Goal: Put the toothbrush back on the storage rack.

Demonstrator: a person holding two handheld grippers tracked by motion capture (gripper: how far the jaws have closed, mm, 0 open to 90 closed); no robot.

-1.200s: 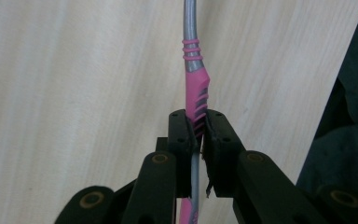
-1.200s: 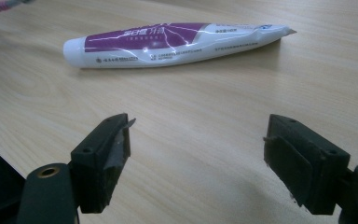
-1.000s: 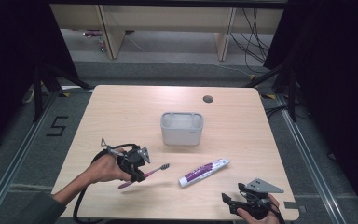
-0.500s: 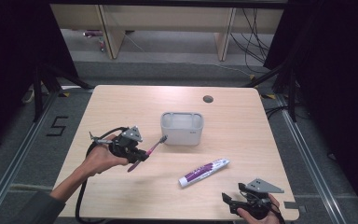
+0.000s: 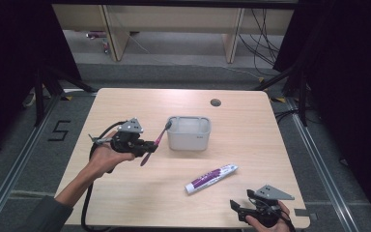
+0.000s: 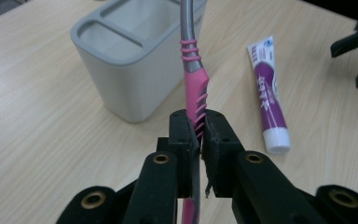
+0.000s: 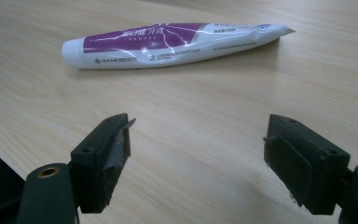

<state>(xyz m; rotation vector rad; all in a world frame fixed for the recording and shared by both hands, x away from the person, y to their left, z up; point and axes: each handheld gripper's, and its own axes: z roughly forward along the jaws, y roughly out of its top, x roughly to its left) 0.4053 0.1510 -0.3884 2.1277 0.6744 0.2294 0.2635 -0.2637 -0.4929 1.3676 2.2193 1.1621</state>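
- Clearly, the left gripper (image 5: 144, 146) is clamped on the pink toothbrush (image 6: 195, 88), tilted with its head near the rim of the grey holder (image 5: 189, 133), ready to drop in.
- The right gripper (image 7: 196, 163) waits with jaws wide apart and nothing between them, near the toothpaste (image 7: 168, 43) lying flat on the table (image 5: 125, 193).
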